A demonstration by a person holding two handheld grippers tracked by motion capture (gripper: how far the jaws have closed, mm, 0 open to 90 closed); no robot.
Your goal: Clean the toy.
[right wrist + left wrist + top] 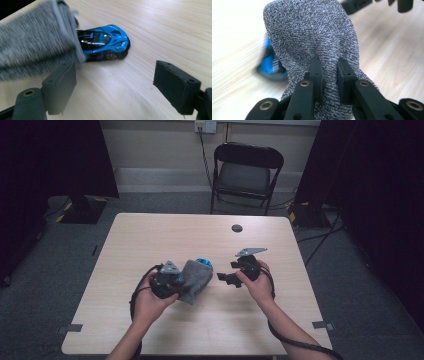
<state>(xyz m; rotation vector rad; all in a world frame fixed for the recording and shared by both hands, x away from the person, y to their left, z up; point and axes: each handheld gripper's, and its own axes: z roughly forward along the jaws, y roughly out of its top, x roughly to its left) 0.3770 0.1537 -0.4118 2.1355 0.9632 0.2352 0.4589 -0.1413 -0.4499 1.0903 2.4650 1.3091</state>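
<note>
While the left gripper (329, 72) pinches a bunched fold of the grey sock (312, 37) low in the middle of the left gripper view, its two black jaws stand close together with knit cloth squeezed between them, so it is clamped on the sock. The sock serves as the container here: a blue toy car (103, 42) lies half inside its open mouth, the front end out on the table (162, 25) and the rear hidden under the cloth, as seen in the upper middle of the right gripper view. In the left gripper view a blurred patch of the car's blue peeks out at the sock's left edge. The right gripper (113, 87) has its jaws wide apart at the bottom of its own view, with bare wood between them and nothing held; the left pad sits just beside the sock's lower edge, though whether it touches I cannot tell. In the high view the left gripper (172, 280) and sock (196, 280) sit a little left of centre, the car (204, 263) at the sock's upper end, and the right gripper (227, 279) just right of them. Counted: one sock, one car, two grippers. Farther up the frame, one black chair (246, 172) stands beyond the table.
</note>
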